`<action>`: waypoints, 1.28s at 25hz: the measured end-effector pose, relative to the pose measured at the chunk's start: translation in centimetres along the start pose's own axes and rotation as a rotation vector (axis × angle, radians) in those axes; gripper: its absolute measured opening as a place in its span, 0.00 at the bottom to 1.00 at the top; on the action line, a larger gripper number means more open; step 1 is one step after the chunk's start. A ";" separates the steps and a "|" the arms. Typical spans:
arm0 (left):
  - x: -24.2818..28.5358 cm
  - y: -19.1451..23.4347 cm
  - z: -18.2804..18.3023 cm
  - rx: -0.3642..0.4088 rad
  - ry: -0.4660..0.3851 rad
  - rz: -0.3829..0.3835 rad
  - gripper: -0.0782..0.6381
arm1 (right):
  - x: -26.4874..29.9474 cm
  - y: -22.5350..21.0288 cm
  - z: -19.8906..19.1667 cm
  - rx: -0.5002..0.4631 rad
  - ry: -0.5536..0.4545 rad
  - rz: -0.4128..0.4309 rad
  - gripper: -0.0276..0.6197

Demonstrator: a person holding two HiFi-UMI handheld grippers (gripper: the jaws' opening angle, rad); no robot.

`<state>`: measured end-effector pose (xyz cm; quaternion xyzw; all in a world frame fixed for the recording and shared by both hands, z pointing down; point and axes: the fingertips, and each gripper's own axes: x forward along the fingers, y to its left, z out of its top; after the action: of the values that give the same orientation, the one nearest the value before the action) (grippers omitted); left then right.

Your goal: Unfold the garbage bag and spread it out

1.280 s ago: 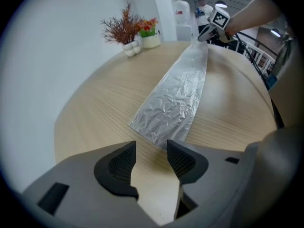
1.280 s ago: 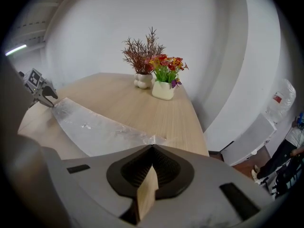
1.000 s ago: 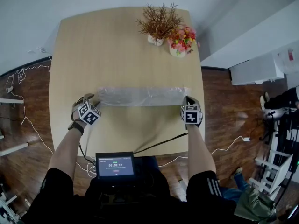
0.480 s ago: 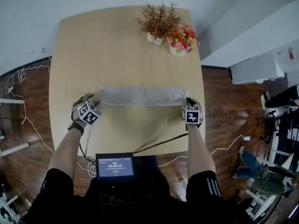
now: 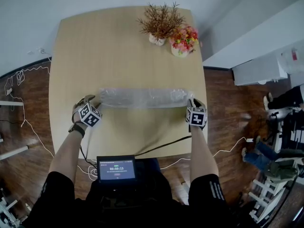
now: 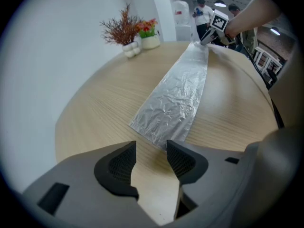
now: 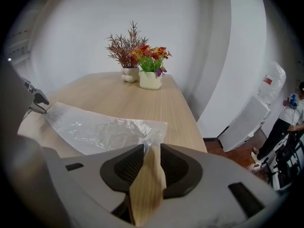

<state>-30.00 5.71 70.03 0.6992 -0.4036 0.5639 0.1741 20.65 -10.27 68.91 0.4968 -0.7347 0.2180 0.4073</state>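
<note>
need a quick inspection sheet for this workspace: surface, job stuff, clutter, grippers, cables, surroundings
surface: pale wooden table, no spills seen
job's things: clear garbage bag lying as a long folded strip across the table, not yet spread
clutter: dried-plant pot and flower pot at the far edge
grippers: left gripper open, empty, at the bag's left end; right gripper jaws have just been opening, bag corner at their tips, not pinched
cables: black cable over the near table edge; white cables on the floor
surroundings: white wall, people at the right
</note>
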 end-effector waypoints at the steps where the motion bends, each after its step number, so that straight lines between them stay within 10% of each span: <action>1: 0.0 0.0 0.0 0.000 0.000 0.000 0.40 | -0.1 -0.1 0.0 0.006 0.000 -0.003 0.25; 32: 0.3 -0.2 0.3 0.017 0.004 0.013 0.40 | -1.5 -3.3 -0.8 0.134 -0.011 -0.008 0.41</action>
<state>-29.67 5.47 70.29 0.6970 -0.4030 0.5696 0.1655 24.18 -10.21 67.88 0.5272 -0.7187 0.2624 0.3697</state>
